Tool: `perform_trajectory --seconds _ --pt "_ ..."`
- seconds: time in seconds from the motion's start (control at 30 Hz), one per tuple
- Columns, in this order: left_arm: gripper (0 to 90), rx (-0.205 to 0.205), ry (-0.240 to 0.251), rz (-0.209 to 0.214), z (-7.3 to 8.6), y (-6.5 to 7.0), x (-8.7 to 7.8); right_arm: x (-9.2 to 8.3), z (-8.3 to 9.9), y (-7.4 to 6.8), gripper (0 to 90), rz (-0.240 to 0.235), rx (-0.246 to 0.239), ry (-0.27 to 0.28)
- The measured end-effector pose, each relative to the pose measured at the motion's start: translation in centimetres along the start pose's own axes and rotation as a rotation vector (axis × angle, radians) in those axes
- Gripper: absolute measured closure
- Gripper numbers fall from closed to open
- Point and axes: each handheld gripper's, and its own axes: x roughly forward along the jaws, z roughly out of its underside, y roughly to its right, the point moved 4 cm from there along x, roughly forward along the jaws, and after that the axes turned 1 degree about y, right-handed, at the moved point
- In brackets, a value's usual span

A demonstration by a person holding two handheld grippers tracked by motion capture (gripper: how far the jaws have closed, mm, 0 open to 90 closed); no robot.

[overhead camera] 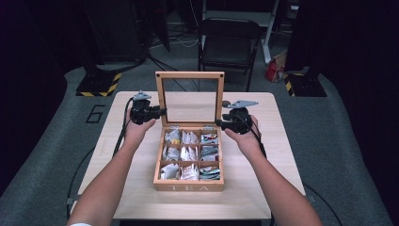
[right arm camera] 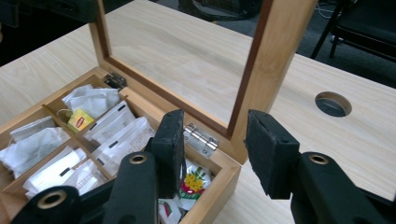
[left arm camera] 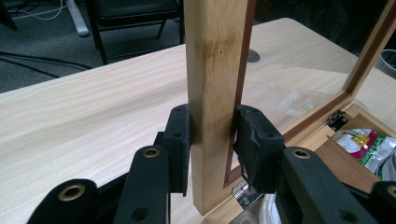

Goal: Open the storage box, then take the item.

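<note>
Two claws flank the upright lid of a light wooden tea box with nine compartments (overhead camera: 188, 184), which sits near the middle of the pale wood-grain table (overhead camera: 127, 188). At the left, the left claw (overhead camera: 162, 112) is clenched on the left upright of the glass-paned wooden lid frame (overhead camera: 159, 99); in the left gripper view its black pads press both faces of that post (left arm camera: 212, 93), just above the hinge. Between the two claws the lid stands open, roughly vertical, hinged at the box's far edge, and the compartments below it hold white paper tea bags (overhead camera: 189, 153) in the left and middle columns and colourful sachets (overhead camera: 210, 155) in the right column. At the right, the right claw (overhead camera: 219, 123) sits at the lid's right upright near its base; in the right gripper view its jaws stand apart, straddling the post (right arm camera: 275, 56) without pressing it, above a small metal hinge (right arm camera: 201, 138).
</note>
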Motion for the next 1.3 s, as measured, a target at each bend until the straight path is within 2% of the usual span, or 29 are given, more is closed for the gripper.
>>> perform_trajectory --seconds 0.23,0.43,0.53,0.63,0.7,0.77,0.83,0.87,0.9,0.97,1.03,1.07,1.13,1.3 --pt "65.9 -0.012 0.000 0.009 0.0 -0.2 0.2 0.0 0.3 -0.3 56.3 -0.007 -0.005 -0.015" --pt "64.1 0.005 -0.017 0.006 0.1 -0.2 0.0 -0.1 0.5 -0.3 56.1 -0.011 -0.005 -0.022" --pt "61.4 -0.024 -0.017 0.015 0.2 -0.3 0.0 -0.1 0.6 -0.4 55.7 -0.011 -0.007 -0.025" --pt "60.3 -0.016 -0.027 0.020 0.3 -0.2 -0.2 -0.2 0.6 -0.4 55.6 -0.015 -0.014 -0.022" --pt "59.9 -0.024 -0.018 0.025 0.4 -0.3 -0.4 -0.2 0.5 -0.6 55.5 -0.018 -0.016 -0.019" --pt "58.2 -0.053 -0.025 0.029 0.5 -0.3 -0.5 -0.2 0.5 -0.8 55.1 -0.022 -0.018 -0.018" --pt "57.2 -0.051 -0.045 0.035 0.7 -0.4 -0.7 -0.2 0.6 -1.0 54.8 -0.027 -0.028 -0.017" --pt "57.2 -0.055 -0.039 0.034 0.8 -0.4 -0.7 -0.2 0.6 -1.2 54.6 -0.024 -0.035 -0.018" --pt "57.1 -0.042 -0.027 0.029 0.8 -0.5 -0.8 -0.2 0.7 -1.3 54.4 -0.024 -0.047 -0.017" --pt "56.7 -0.065 -0.026 0.035 0.9 -0.3 -1.0 -0.2 0.7 -1.8 53.2 -0.033 -0.069 -0.014" --pt "55.8 -0.053 -0.017 0.027 1.0 -0.3 -1.2 -0.3 0.7 -2.3 51.8 -0.042 -0.081 -0.009" --pt "55.4 -0.032 -0.016 0.021 1.0 -0.4 -1.3 -0.3 0.8 -2.6 51.3 -0.044 -0.084 -0.011" --pt "55.1 -0.036 -0.018 0.028 1.0 -0.3 -1.5 -0.3 0.7 -3.1 49.7 -0.060 -0.114 -0.004" --pt "54.9 -0.014 -0.019 0.026 1.0 -0.3 -2.1 -0.3 0.9 -4.2 49.4 -0.088 -0.128 0.003"
